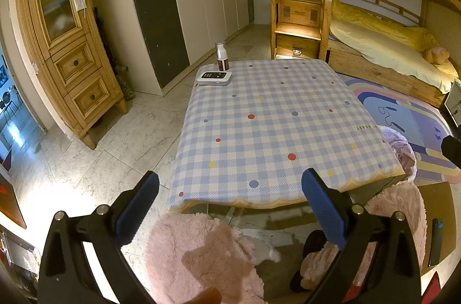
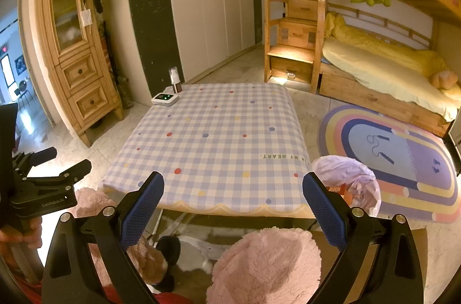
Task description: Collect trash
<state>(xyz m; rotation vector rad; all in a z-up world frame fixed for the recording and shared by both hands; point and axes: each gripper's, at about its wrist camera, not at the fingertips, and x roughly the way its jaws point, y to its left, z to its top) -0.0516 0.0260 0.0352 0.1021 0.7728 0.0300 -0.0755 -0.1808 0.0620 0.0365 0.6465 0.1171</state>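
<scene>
Showing bin bag [image 2: 350,183] contents, right view only

Warm, yellowish indoor light fills both views. Glare whitens the floor [image 1: 66,180] at lower left. Fisheye bending curves the wardrobe [image 2: 213,1] and bunk bed [image 1: 389,24]; corners go black. Focus stays sharp.

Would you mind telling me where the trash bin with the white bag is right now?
The trash bin stands on the floor at the table's near right corner, beside the rainbow rug; the right wrist view shows it just past the right gripper.
</scene>
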